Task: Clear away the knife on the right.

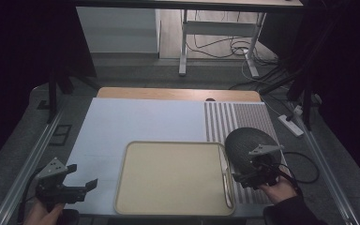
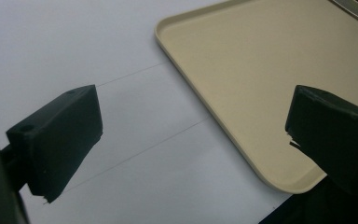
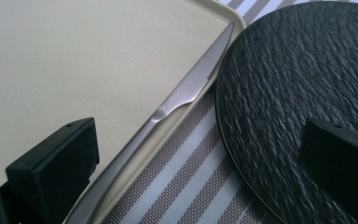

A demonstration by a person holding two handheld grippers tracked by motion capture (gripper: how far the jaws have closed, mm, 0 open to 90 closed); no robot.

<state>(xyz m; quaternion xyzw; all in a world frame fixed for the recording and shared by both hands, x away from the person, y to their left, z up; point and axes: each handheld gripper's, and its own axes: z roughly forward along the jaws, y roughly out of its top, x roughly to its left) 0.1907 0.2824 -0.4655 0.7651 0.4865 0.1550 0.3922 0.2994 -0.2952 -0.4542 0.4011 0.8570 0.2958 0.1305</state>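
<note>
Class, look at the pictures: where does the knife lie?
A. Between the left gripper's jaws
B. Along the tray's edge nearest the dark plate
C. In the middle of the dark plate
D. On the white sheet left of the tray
B: the knife lies along the rim of the tray, beside the plate.

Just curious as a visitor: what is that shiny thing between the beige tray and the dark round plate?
A steel knife lies along the tray's right rim, beside the plate; the right gripper view shows it best.
</note>
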